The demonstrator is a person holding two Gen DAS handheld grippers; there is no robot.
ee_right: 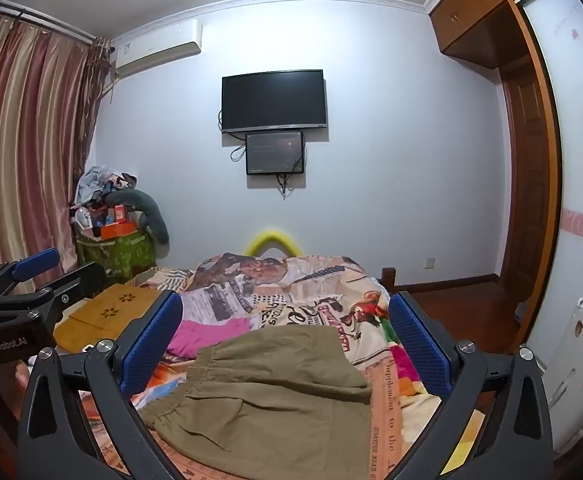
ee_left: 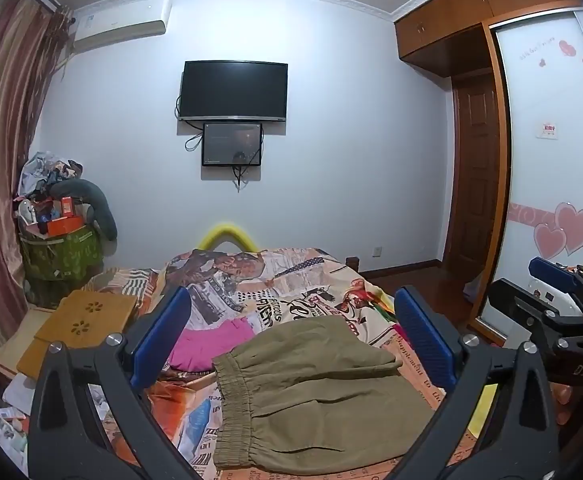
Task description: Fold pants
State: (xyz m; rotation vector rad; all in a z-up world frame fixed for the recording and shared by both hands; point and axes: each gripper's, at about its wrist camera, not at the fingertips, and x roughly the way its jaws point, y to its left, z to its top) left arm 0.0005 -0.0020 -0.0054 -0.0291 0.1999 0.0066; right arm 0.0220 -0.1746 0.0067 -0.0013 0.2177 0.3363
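Olive-green pants (ee_left: 315, 396) lie flat on the printed bedspread (ee_left: 291, 280), elastic waistband to the left. My left gripper (ee_left: 291, 336) hovers above them, blue pads wide apart, nothing between them. In the right wrist view the same pants (ee_right: 267, 396) lie below my right gripper (ee_right: 285, 340), which is also open and holds nothing. Each gripper shows at the edge of the other's view: the right gripper (ee_left: 559, 304) at the right, the left gripper (ee_right: 23, 280) at the left.
A pink garment (ee_left: 211, 344) lies beyond the pants on the bed. A wooden lap tray (ee_left: 87, 316) sits at the bed's left side. A heaped green bin (ee_left: 61, 252) stands by the striped curtain. A wardrobe (ee_left: 547, 160) lines the right wall; a television (ee_left: 233, 90) hangs ahead.
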